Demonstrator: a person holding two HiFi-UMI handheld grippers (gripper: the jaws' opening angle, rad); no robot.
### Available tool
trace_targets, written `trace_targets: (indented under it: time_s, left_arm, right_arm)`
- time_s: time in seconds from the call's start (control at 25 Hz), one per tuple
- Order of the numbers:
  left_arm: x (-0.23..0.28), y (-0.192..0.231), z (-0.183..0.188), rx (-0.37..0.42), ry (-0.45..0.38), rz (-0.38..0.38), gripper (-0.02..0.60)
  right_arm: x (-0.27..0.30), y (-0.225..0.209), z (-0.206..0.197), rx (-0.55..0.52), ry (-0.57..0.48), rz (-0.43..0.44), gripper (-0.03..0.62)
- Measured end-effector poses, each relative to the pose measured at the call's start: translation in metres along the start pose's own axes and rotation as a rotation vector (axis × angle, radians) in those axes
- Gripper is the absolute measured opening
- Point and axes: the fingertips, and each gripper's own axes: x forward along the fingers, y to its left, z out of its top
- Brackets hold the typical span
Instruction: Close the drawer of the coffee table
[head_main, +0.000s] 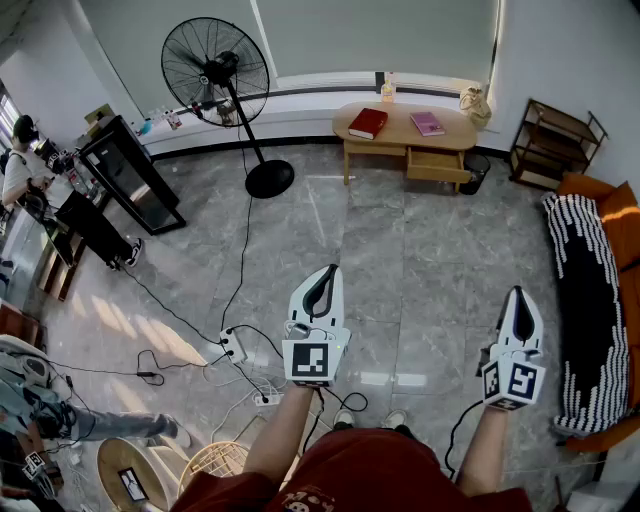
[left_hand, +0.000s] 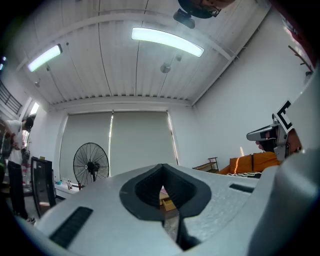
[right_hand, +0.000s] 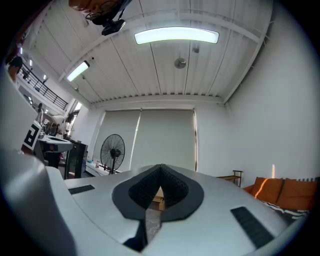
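Note:
The oval wooden coffee table stands far off by the window wall. Its drawer on the right side is pulled out. A red book and a pink book lie on top. My left gripper and right gripper are held over the tiled floor, well short of the table, both pointing toward it. Each has its jaws shut with nothing between them. In the left gripper view a sliver of the drawer shows past the closed tips. The right gripper likewise frames the drawer.
A black pedestal fan stands left of the table, its cable running to a power strip near my feet. An orange sofa lines the right side, with a small shelf behind it. A black cabinet and a person are at the left.

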Motion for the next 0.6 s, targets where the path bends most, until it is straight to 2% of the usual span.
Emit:
trace_targets:
  time_s: [0.6]
  left_arm:
    - [0.006, -0.017, 0.007, 0.014, -0.023, -0.015, 0.006]
  right_arm:
    - [0.001, -0.003, -0.004, -0.005, -0.003, -0.007, -0.005]
